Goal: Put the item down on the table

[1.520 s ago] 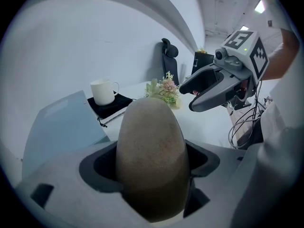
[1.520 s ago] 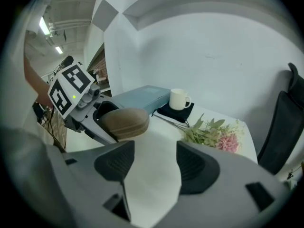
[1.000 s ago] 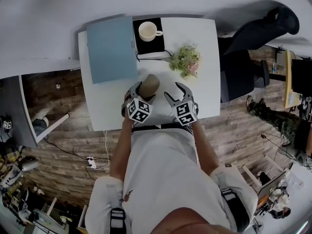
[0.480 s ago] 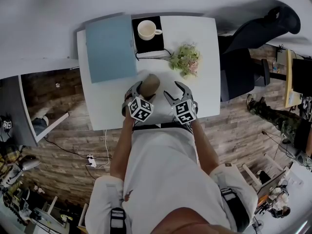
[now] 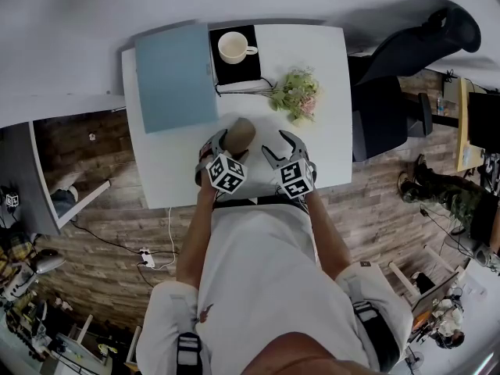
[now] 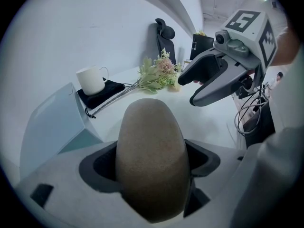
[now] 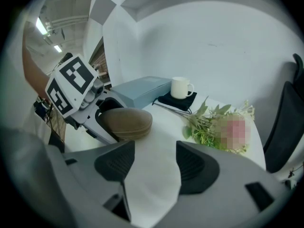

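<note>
- The left gripper (image 6: pixel 152 163) is clamped on a brown case (image 5: pixel 241 133), one jaw on each side of the case's rounded body.
- From the left gripper view the case fills the gap between the jaws; its near end runs down out of sight between them.
- The case sits over the near middle of the white table (image 5: pixel 328 92). I can't tell whether its underside touches the top, because the gripper's frame covers it in the right gripper view.
- The right gripper (image 5: pixel 283 151) is just beside the left, its jaws spread wide with only bare tabletop between them.
- The person's torso cuts off the table's near edge in the head view.
- A pale blue box (image 5: pixel 176 76) lies at the far left of the table.
- Next to it a white mug (image 5: pixel 234 47) stands on a black cloth (image 5: pixel 242 70), which it partly covers.
- A bunch of flowers (image 5: pixel 297 96) lies right of the cloth, its stems reaching toward it.
- A dark office chair (image 5: pixel 398 76) stands beyond the table's right side.
</note>
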`<state>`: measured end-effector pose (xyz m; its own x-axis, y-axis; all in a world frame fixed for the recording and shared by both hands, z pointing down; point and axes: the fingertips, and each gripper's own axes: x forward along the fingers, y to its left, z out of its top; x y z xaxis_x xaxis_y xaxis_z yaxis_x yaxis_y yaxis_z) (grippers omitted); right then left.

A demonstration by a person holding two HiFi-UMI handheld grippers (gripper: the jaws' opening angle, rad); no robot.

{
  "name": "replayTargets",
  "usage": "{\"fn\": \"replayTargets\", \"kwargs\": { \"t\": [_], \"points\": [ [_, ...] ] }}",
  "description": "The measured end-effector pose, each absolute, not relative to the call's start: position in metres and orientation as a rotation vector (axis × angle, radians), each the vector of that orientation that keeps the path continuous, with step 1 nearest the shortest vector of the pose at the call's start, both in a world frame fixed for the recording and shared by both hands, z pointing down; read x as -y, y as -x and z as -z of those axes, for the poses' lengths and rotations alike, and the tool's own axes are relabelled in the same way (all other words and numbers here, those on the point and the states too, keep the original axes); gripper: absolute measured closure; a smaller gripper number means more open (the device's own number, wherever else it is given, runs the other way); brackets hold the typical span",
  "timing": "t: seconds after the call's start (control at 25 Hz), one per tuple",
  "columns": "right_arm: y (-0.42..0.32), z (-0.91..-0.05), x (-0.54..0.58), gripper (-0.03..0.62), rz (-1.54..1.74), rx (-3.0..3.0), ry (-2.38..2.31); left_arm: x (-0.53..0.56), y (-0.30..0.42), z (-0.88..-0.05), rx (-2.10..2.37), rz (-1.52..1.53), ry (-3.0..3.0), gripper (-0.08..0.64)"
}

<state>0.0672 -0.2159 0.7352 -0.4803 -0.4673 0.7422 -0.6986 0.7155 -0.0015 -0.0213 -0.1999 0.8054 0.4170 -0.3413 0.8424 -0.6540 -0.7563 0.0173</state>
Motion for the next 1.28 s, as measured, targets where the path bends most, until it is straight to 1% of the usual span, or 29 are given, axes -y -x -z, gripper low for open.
{"fn": "replayTargets", "kwargs": {
  "t": [1.04,1.12,1.28],
  "points": [
    [-0.078,-0.726,0.205,0.315,-0.376,2.162,-0.925,0.201,0.019,-0.807,0.87,-1.304,-2.334,0.143],
    [-0.079,-0.724,0.203,0.313,-0.373,2.161,-0.931,0.201,0.019,-0.805,0.878,-1.297,-2.335,0.139],
    [-0.081,-0.721,0.202,0.302,-0.371,2.167,-0.946,0.201,0.02,-0.803,0.906,-1.268,-2.338,0.104]
  ]
}}
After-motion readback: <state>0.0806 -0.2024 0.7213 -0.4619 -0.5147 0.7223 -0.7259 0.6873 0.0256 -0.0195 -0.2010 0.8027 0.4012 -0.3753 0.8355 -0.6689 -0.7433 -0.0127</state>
